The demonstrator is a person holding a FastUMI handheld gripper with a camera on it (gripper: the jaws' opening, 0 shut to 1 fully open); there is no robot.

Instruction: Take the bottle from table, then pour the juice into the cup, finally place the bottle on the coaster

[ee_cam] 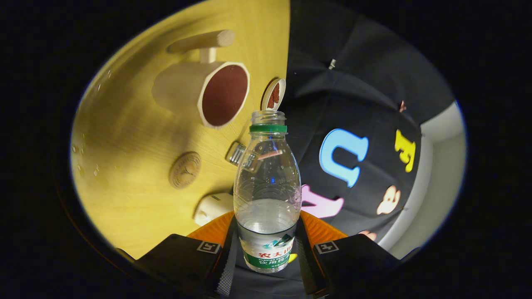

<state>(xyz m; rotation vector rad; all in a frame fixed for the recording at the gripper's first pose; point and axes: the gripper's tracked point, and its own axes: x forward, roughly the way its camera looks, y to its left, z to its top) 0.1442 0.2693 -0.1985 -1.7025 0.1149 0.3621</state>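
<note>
My gripper (266, 249) is shut on a clear plastic bottle (267, 187), both fingers pressing its labelled lower part. The bottle has a green neck ring and no cap, and clear liquid fills its lower part. The whole view is rolled sideways, so the wooden table (124, 124) stands like a wall beside the bottle. A pale wooden cup (199, 91) with a peg handle and a dark brown inside sits beyond the bottle's mouth, off to one side, apart from it. A round wooden coaster (185, 170) lies on the table between the cup and my fingers.
A small round dish (273, 94) with something brown in it sits at the table edge just past the bottle's mouth. A small ribbed clear piece (236, 153) and a white rounded object (214, 207) lie on the table near the bottle. Past the table edge hangs the black booth wall (353, 83).
</note>
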